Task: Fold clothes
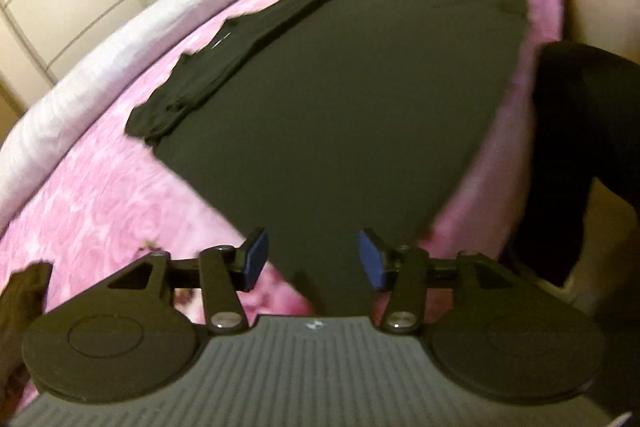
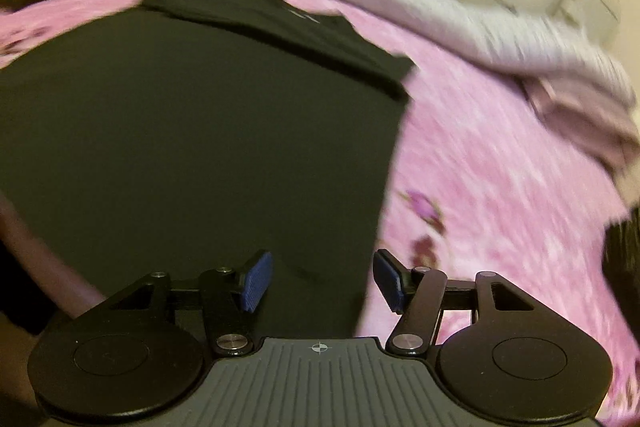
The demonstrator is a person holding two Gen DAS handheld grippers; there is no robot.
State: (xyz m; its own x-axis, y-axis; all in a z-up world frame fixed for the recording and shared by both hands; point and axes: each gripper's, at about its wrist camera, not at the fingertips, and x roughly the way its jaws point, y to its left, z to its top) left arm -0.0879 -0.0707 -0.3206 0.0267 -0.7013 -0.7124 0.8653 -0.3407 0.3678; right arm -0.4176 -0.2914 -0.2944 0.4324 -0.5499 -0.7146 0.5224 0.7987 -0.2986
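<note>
Black shirt (image 1: 328, 107) flat on pink bed (image 1: 100, 195), one side folded in; left gripper (image 1: 314, 259) and right gripper (image 2: 322, 281) jaws wide, empty.

Both grippers, left gripper (image 1: 313, 259) and right gripper (image 2: 323, 281), match: black linkage arms with silver pivot screws, ribbed blue finger pads (image 2: 258, 281), round black side discs, grey ribbed housing bearing a small crosshair mark.

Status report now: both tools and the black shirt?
Left tool open, empty. Right tool open, empty. Black shirt flat on pink bedspread, one side folded in. Nothing blocking.
</note>
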